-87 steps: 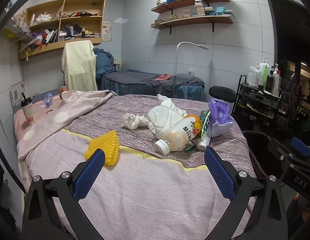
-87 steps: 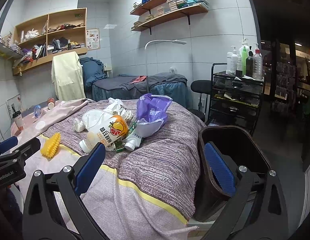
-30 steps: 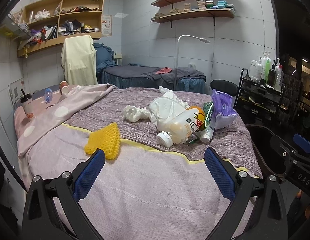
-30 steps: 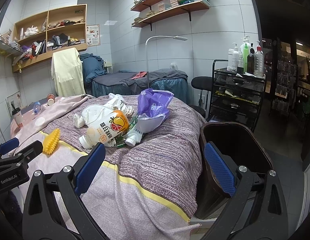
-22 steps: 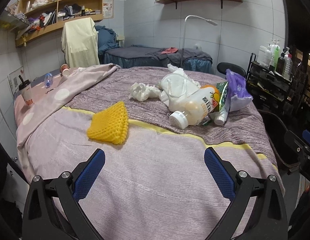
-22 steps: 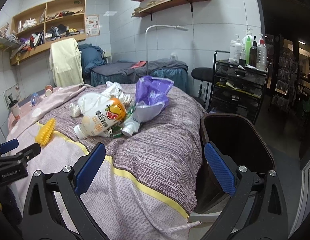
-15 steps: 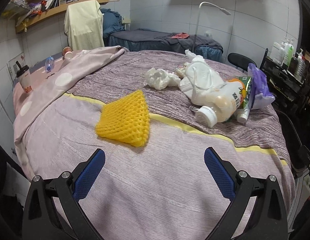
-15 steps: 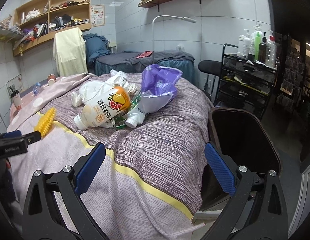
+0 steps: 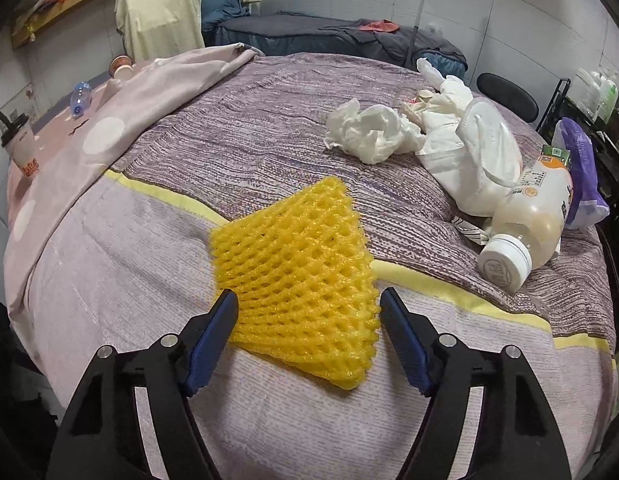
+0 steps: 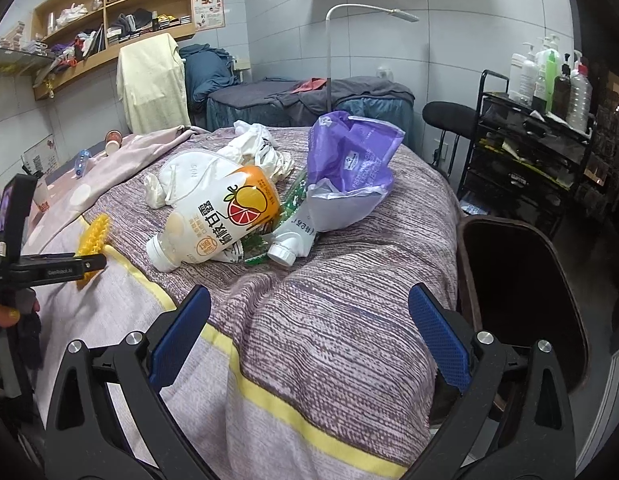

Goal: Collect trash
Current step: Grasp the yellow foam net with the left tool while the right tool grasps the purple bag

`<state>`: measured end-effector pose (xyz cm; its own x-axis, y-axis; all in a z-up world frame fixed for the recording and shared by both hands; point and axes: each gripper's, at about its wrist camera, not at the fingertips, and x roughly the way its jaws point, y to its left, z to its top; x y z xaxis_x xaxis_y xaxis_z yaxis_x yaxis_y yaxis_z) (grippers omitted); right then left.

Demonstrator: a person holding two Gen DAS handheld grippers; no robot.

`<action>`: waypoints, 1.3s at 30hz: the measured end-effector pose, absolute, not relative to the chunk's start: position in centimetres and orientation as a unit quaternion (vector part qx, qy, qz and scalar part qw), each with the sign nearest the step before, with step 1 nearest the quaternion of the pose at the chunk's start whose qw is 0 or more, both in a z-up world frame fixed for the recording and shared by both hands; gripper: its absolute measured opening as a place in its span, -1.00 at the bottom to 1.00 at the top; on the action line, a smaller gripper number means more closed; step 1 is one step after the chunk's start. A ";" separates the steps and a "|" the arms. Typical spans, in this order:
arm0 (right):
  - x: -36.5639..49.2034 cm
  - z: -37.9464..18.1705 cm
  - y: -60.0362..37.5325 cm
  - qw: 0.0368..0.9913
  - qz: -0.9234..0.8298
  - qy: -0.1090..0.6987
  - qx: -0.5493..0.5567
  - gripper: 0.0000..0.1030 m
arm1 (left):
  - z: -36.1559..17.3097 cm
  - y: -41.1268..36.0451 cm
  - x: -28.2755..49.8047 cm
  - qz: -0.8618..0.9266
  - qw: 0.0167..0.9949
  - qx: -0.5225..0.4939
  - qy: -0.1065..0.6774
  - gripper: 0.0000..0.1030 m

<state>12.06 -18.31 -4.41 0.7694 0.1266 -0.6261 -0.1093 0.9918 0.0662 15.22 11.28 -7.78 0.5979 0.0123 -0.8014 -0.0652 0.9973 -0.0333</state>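
Note:
A yellow foam net point(image 9: 293, 256) lies flat on the bed's near side. My left gripper point(image 9: 307, 300) points down at it; its jaws are closing with the net's near edge between the blue pads, which stand right beside it. Further right lie a crumpled tissue point(image 9: 369, 132), a white mask point(image 9: 481, 160) and a juice bottle point(image 9: 525, 220). In the right wrist view the bottle point(image 10: 225, 220), a purple bag point(image 10: 349, 160) and the net point(image 10: 94, 236) lie ahead. My right gripper point(image 10: 309, 294) hangs open over the bedspread with nothing between its fingers. A dark trash bin point(image 10: 517, 292) stands beside the bed.
A pink blanket point(image 9: 149, 96) covers the bed's left side, with a blue bottle point(image 9: 79, 98) and a lidded cup point(image 9: 19, 144) beyond it. A black trolley point(image 10: 541, 128) with bottles and a stool point(image 10: 449, 114) stand at the right. A second bed point(image 10: 309, 96) is behind.
The left gripper has come forward and down onto the yellow net and its jaws have narrowed around it. The right gripper has edged closer to the bottle and bag pile.

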 end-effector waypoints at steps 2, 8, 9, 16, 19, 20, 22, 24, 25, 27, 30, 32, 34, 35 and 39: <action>12.8 -4.5 -18.3 0.938 0.069 0.338 0.018 0.89 | -7.7 11.5 15.3 0.023 0.896 -0.033 0.442 0.16; 15.7 -4.6 -19.0 0.934 0.073 0.348 0.043 0.82 | -7.0 11.6 15.6 0.003 0.900 -0.058 0.432 -0.40; 16.4 -4.5 -19.2 0.932 0.075 0.351 0.049 0.80 | -6.9 11.4 15.8 0.001 0.901 -0.057 0.431 -0.42; 20.7 -3.9 -20.3 0.932 0.049 0.354 0.064 0.67 | -5.6 10.1 16.4 -0.018 0.909 -0.058 0.413 -0.51; 22.7 -3.7 -20.6 0.932 0.034 0.357 0.061 0.67 | -4.7 9.5 16.6 -0.029 0.913 -0.061 0.403 -0.52; 23.4 -3.8 -20.9 0.930 0.026 0.360 0.066 0.67 | -4.5 9.3 16.7 -0.033 0.914 -0.063 0.400 -0.52; 24.4 -4.1 -22.0 0.924 0.029 0.369 0.093 0.67 | -4.1 8.9 16.8 -0.042 0.915 -0.065 0.396 -0.52; 25.5 -4.6 -22.6 0.917 0.040 0.380 0.114 0.67 | -3.9 8.5 16.9 -0.050 0.916 -0.065 0.394 -0.52; 26.0 -4.9 -22.9 0.913 0.048 0.385 0.127 0.67 | -3.8 8.3 16.9 -0.053 0.916 -0.065 0.393 -0.52; 26.7 -5.5 -23.3 0.905 0.070 0.393 0.149 0.61 | -3.7 7.8 16.9 -0.061 0.915 -0.066 0.392 -0.52; 27.6 -6.4 -23.3 0.892 0.112 0.403 0.169 0.04 | -3.6 7.2 16.8 -0.074 0.915 -0.074 0.391 -0.52; 27.5 -6.6 -23.3 0.889 0.125 0.401 0.183 -0.22 | -3.5 6.9 16.3 -0.080 0.915 -0.081 0.388 -0.52; 27.2 -6.4 -23.3 0.891 0.127 0.395 0.186 -0.35 | -3.3 6.5 15.9 -0.086 0.915 -0.084 0.385 -0.52; 27.1 -6.3 -23.2 0.892 0.128 0.392 0.187 -0.40 | -3.3 6.3 15.6 -0.088 0.915 -0.085 0.384 -0.52; 25.6 -5.2 -23.6 0.901 0.123 0.367 0.196 -0.47 | -2.9 5.5 14.4 -0.096 0.918 -0.087 0.374 -0.52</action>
<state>25.59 -23.63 -5.24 0.7012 0.3644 -0.6128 -0.0776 0.8934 0.4424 14.44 5.55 -2.86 0.7015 -0.2407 -0.6709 0.1109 0.9666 -0.2309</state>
